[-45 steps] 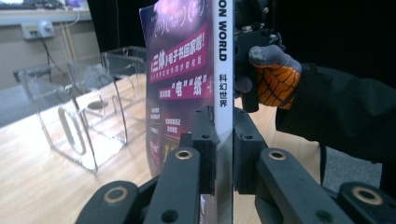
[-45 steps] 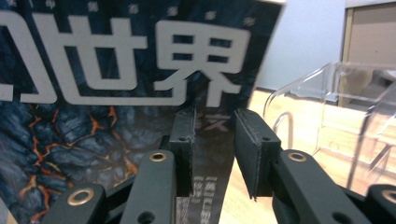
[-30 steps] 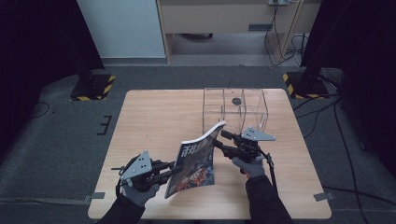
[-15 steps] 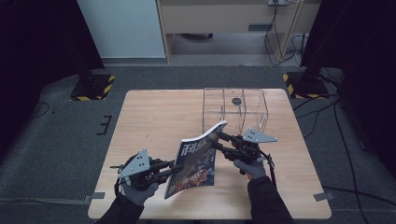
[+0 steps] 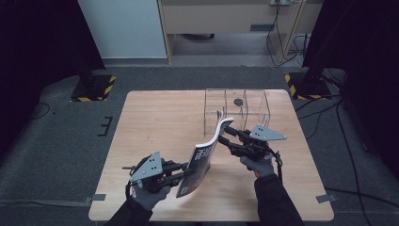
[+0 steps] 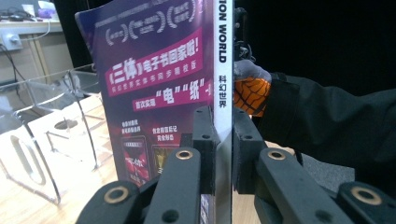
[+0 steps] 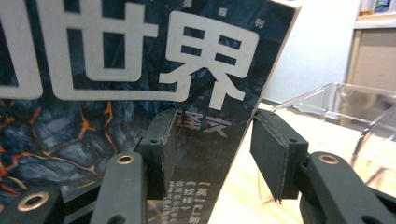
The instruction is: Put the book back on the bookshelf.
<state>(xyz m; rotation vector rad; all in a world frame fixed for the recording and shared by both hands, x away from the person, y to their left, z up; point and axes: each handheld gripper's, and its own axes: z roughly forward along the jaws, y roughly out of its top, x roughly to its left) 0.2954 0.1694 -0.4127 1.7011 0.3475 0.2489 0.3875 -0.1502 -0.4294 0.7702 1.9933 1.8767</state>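
Nearest the person, the left gripper (image 5: pixel 188 172) is clamped on the spine edge of the magazine (image 5: pixel 202 160), held on edge above the table (image 5: pixel 155 122). Its long axis runs away towards the clear acrylic box (image 5: pixel 237 108), far end curling up. There the right gripper (image 5: pixel 225 140), its jaws just narrowed, straddles the far edge half-open; its pads are off the cover.

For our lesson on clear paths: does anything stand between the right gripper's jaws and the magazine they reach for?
Nothing visible does. The magazine, clamped upright by the left gripper, already has its free edge in the gap of the right gripper, whose jaws have just been closing.
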